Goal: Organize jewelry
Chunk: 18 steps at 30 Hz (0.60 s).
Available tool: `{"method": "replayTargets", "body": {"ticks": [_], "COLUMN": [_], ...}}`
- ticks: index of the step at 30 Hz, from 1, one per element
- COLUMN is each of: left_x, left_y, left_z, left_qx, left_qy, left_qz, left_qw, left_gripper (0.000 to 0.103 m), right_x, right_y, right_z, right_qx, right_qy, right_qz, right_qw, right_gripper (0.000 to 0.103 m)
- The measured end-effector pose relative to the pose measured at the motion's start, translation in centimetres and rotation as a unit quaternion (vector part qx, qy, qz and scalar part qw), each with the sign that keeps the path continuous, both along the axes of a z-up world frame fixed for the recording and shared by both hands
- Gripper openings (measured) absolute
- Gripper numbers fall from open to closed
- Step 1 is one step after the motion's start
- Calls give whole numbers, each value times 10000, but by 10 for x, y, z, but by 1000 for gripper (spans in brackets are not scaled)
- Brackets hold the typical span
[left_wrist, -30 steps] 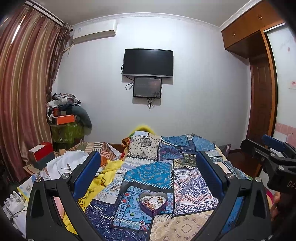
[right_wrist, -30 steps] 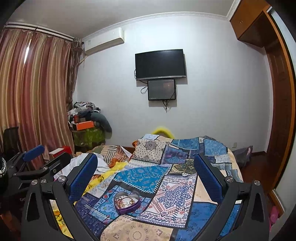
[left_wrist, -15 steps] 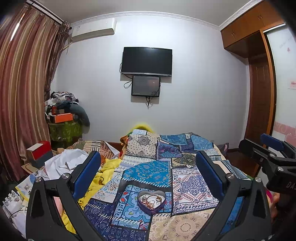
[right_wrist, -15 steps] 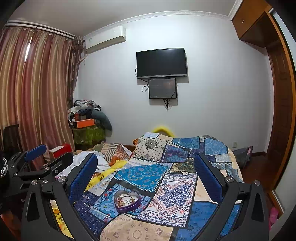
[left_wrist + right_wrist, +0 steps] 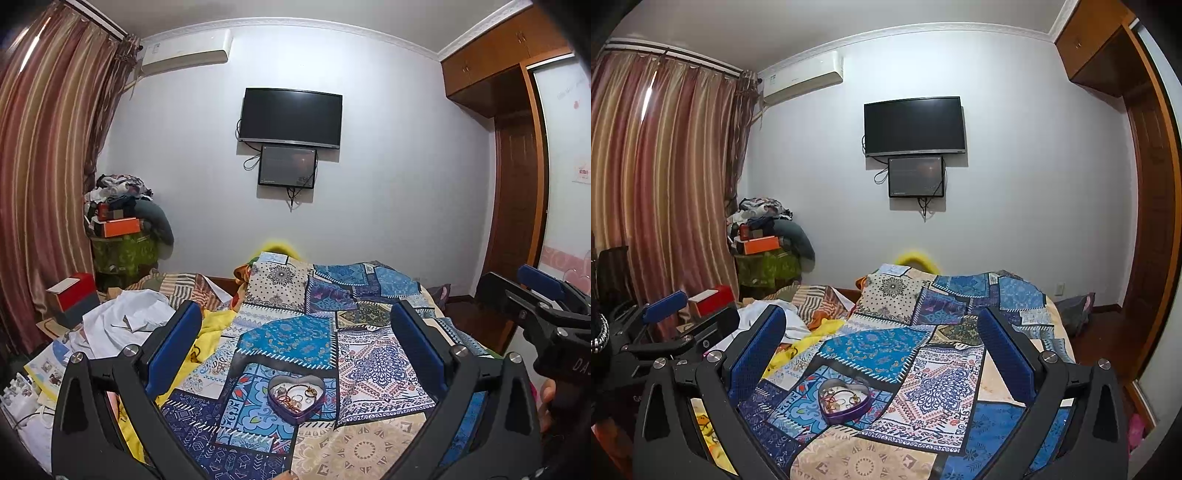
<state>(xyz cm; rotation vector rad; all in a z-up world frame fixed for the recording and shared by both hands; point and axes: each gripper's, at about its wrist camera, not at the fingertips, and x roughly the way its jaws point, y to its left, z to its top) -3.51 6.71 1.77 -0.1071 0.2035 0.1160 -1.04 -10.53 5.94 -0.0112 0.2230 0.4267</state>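
A purple heart-shaped tin (image 5: 296, 397) with several rings and chains in it lies on the patchwork bedspread (image 5: 295, 336); it also shows in the right wrist view (image 5: 844, 400). My left gripper (image 5: 293, 332) is open and empty, held above the bed, with the tin below and between its blue pads (image 5: 173, 347). My right gripper (image 5: 881, 336) is open and empty, above the bed, with the tin low between its fingers, left of centre. Each gripper shows at the edge of the other's view.
A white cloth (image 5: 125, 321) and yellow sheet (image 5: 207, 332) lie left of the bedspread. A red and white box (image 5: 72, 295) and piled clothes (image 5: 122, 214) stand by the curtain. A TV (image 5: 290, 118) hangs on the far wall. A wooden door (image 5: 517, 192) is right.
Both views have shifted slightly: the grippers have tilted downward and the tin sits a little higher in the frames. Both grippers stay open.
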Motion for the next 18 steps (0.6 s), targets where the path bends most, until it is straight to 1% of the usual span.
{"method": "replayTargets", "body": {"ticks": [18], "left_x": [0], "left_y": [-2], "left_z": [-1], "left_qx": [7], "left_qy": [34], "left_qz": [-48], "left_qw": [10000], "left_gripper": [103], "right_x": [1], "right_y": [-3], "right_z": [0], "right_qx": [-48], "right_qy": [-12], "right_qz": [-12], "right_qw": [10000], "right_gripper": [103]}}
